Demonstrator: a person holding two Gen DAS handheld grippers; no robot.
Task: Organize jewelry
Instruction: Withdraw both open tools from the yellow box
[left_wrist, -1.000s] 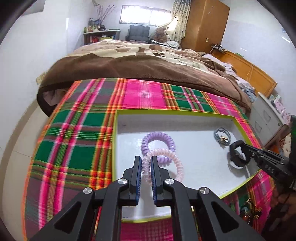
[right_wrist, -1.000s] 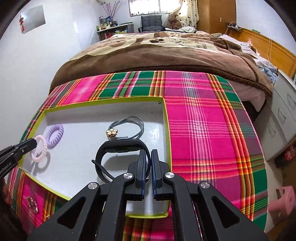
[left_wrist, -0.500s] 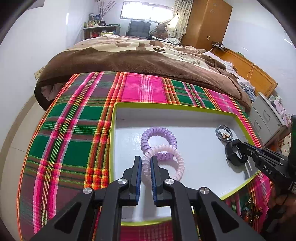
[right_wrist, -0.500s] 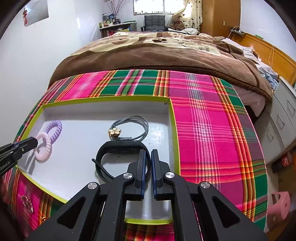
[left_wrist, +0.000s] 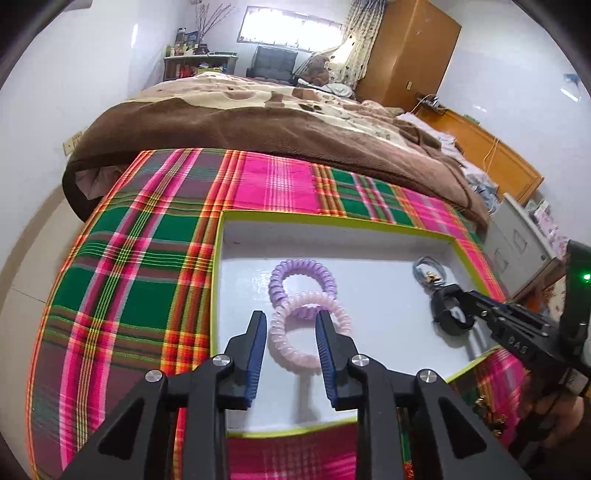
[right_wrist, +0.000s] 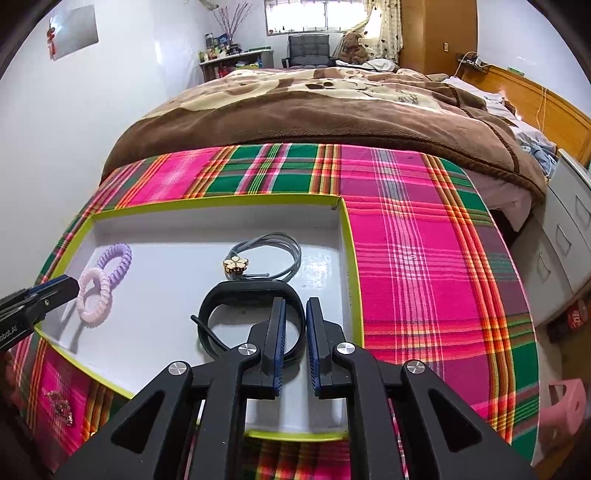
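Observation:
A white tray with a lime rim (left_wrist: 332, 220) (right_wrist: 221, 201) lies on the plaid cloth. In it lie a pink coil hair tie (left_wrist: 308, 334) (right_wrist: 94, 297) overlapping a purple one (left_wrist: 303, 278) (right_wrist: 116, 258), a grey cord bracelet with a gold flower charm (right_wrist: 266, 254) (left_wrist: 428, 273), and a black band (right_wrist: 251, 321) (left_wrist: 452, 314). My left gripper (left_wrist: 290, 325) is open, its fingers either side of the pink tie's near part. My right gripper (right_wrist: 295, 310) is slightly open around the black band's right side.
The plaid cloth (right_wrist: 424, 258) covers the table in front of a bed with a brown blanket (right_wrist: 332, 107). A small brooch (right_wrist: 57, 400) lies on the cloth left of the tray. Drawers (right_wrist: 569, 236) stand at the right.
My left gripper has opened and let go of the pink hair tie, which now lies in the tray. My right gripper's fingers have parted a little at the black band.

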